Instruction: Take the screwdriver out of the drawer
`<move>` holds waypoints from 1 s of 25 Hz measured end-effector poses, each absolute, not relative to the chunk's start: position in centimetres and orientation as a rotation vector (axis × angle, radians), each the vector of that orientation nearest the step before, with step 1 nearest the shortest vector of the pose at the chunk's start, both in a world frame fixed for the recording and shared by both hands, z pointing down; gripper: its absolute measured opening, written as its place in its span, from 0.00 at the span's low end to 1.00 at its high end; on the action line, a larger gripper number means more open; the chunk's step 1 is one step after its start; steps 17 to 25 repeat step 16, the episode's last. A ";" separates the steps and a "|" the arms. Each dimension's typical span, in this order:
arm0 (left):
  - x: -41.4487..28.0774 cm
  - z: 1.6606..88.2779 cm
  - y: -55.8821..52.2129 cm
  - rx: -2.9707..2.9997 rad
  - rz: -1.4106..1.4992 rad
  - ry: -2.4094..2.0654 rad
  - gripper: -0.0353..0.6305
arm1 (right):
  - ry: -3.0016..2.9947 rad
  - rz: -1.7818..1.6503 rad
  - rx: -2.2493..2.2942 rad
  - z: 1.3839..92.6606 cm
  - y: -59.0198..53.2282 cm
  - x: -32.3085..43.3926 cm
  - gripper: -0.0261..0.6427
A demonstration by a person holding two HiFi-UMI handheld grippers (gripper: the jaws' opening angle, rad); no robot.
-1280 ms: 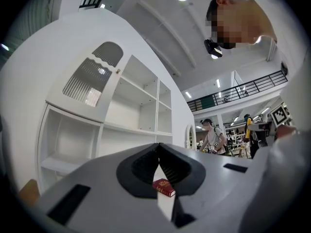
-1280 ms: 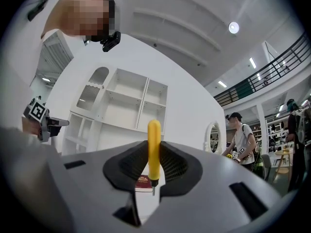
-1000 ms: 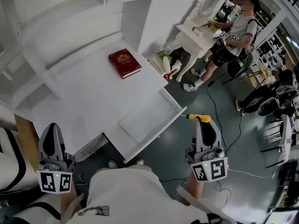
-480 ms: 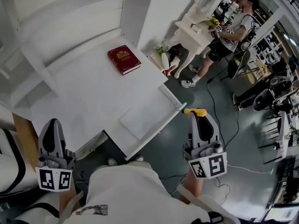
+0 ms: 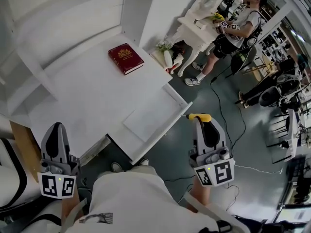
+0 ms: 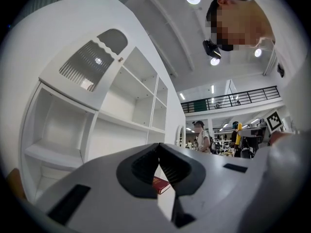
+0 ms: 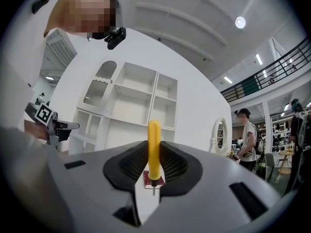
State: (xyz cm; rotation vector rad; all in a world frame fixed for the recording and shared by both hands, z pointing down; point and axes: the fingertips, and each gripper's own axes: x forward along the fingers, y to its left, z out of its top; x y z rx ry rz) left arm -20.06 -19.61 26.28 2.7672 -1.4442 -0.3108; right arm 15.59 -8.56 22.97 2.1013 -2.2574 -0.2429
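Your right fingers [image 7: 129, 165] pinch the yellow screwdriver [image 7: 154, 147] by its handle, the metal tip poking out below them. In the head view it sits just outside the open drawer [image 5: 160, 139], at the drawer's 3 o'clock, over the floor. The taking-out looks done, with at most setting it down left. Your right gripper [image 5: 204, 125] points level and away from you, at 5 o'clock. Your left gripper [image 5: 55, 130], at 7 o'clock beside the table [image 5: 87, 96], has its fingers pressed together on nothing.
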 end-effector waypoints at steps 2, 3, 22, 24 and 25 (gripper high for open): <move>-20.2 26.6 -19.8 2.769 -0.309 -1.428 0.08 | -2.247 -0.240 2.108 23.1 -8.6 15.2 0.16; -20.3 26.7 -20.0 2.769 -0.307 -1.421 0.08 | -2.241 -0.239 2.110 23.2 -8.6 15.0 0.16; -19.6 27.5 -20.9 2.780 -0.305 -1.357 0.08 | -2.200 -0.230 2.128 23.8 -8.2 14.6 0.16; -19.6 27.5 -20.9 2.780 -0.305 -1.357 0.08 | -2.200 -0.230 2.128 23.8 -8.2 14.6 0.16; -19.6 27.5 -20.9 2.780 -0.305 -1.357 0.08 | -2.200 -0.230 2.128 23.8 -8.2 14.6 0.16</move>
